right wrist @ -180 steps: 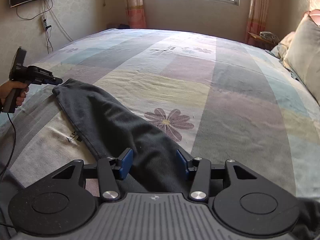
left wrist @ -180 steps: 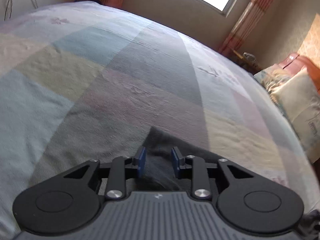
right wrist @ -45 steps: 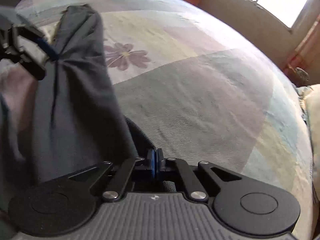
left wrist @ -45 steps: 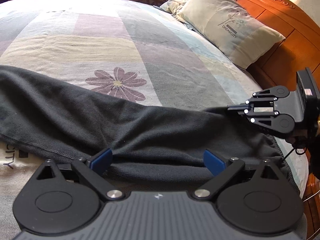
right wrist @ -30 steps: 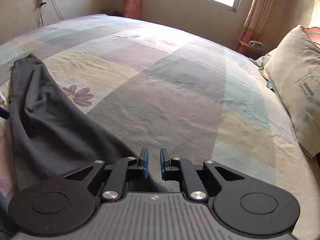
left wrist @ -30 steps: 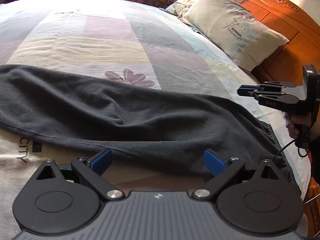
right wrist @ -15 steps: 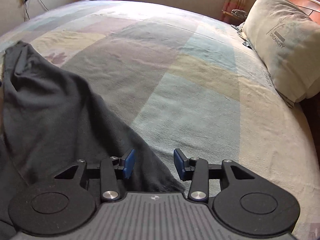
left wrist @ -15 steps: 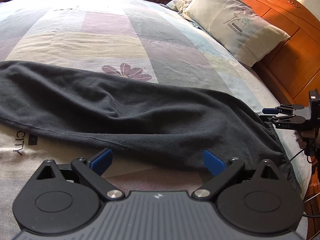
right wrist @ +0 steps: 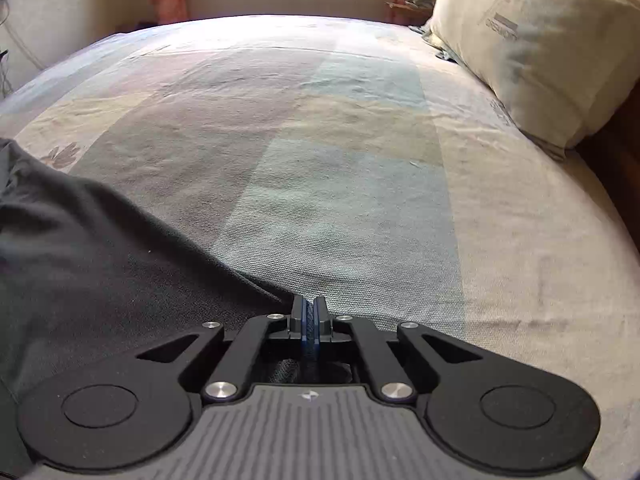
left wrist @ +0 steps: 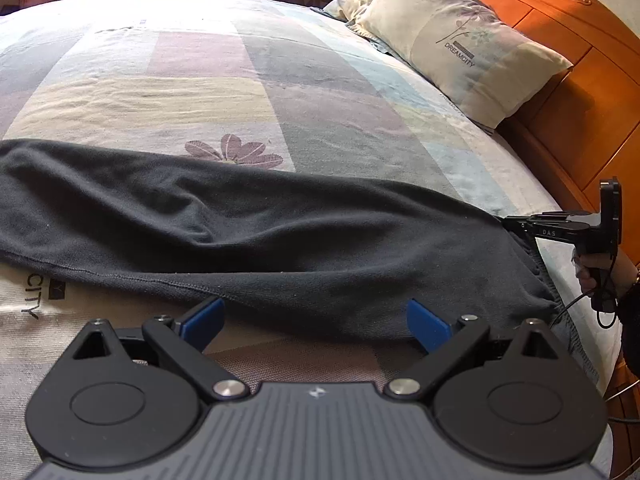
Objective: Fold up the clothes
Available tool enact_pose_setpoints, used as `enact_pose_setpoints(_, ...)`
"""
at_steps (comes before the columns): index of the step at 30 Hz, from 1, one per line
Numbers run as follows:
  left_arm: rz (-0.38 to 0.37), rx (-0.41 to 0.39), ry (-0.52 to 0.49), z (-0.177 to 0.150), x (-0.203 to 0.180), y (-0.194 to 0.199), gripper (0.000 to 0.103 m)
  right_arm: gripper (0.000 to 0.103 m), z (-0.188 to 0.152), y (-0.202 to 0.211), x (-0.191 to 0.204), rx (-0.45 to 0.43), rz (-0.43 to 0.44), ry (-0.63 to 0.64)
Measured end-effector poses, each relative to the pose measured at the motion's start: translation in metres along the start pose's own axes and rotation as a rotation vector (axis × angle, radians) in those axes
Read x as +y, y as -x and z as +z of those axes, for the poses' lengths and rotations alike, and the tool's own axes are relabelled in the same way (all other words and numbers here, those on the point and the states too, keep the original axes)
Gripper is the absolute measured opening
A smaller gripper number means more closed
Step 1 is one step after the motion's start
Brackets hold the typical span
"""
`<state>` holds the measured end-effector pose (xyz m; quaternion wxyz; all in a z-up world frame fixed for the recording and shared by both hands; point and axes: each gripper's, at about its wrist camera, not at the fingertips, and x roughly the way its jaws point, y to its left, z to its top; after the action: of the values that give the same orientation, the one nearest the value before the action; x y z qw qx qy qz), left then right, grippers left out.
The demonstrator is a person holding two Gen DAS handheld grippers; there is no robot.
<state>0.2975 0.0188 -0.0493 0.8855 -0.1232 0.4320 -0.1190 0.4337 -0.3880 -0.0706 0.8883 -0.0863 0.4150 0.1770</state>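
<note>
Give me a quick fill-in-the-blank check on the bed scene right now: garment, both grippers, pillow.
1. The left gripper has its jaws wide ____ with the garment's edge lying between them.
2. The right gripper is ____ on an end of the dark garment.
3. The garment partly covers a printed ____ on the bedspread.
4. The pillow carries the printed word ____.

Missing words: open; shut; flower; DREAMCITY
</note>
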Motion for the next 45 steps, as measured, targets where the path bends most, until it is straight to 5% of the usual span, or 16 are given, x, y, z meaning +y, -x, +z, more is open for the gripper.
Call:
enact_pose_setpoints(4,-0.011,-0.003,-0.008,-0.003,-0.005,0.009,0.097,0.014,0.008,0.028,0.015,-0.049,-0.061,-0.037)
enact_pose_setpoints(7,0.001,0.003,-0.021,-0.01,-0.007,0.017,0.097,0.025,0.004,0.065,0.03,-0.085,0.032,-0.071)
enact_pose_setpoints(11,0.002,0.011,-0.011,-0.02,-0.006,0.027,0.097,0.033,-0.014,0.075,0.064,-0.015,0.126,-0.056)
enact_pose_setpoints(16,0.046,0.053,-0.035,-0.035,-0.011,0.032,0.097,0.042,-0.038,0.031,0.089,0.067,0.024,-0.046)
enact_pose_setpoints(21,0.066,0.063,-0.057,-0.054,-0.008,0.053,0.097,0.043,-0.034,0.044,0.069,0.001,-0.046,-0.262)
enact_pose_setpoints(23,0.069,0.066,-0.039,-0.061,-0.004,0.058,0.097,0.044,-0.032,0.063,0.082,-0.031,-0.033,-0.228)
enact_pose_setpoints(26,0.062,0.072,-0.026,-0.071,-0.001,0.063,0.097,0.062,-0.042,0.088,0.115,-0.051,0.076,-0.145)
enact_pose_setpoints(29,0.044,0.082,-0.026,-0.08,-0.002,0.064,0.097,0.064,-0.061,0.096,0.15,-0.024,0.126,-0.058)
enact_pose_setpoints(34,0.072,0.155,0.017,-0.098,0.01,0.053,0.097,0.065,-0.096,0.076,0.172,0.073,0.081,-0.081)
enact_pose_setpoints(41,0.103,0.098,0.094,-0.108,0.028,0.076,0.098,0.065,-0.049,0.094,0.215,-0.098,0.235,-0.005)
enact_pose_setpoints(45,0.134,0.049,0.127,-0.102,0.039,0.089,0.097,0.065,-0.011,0.062,0.258,-0.132,0.324,0.041)
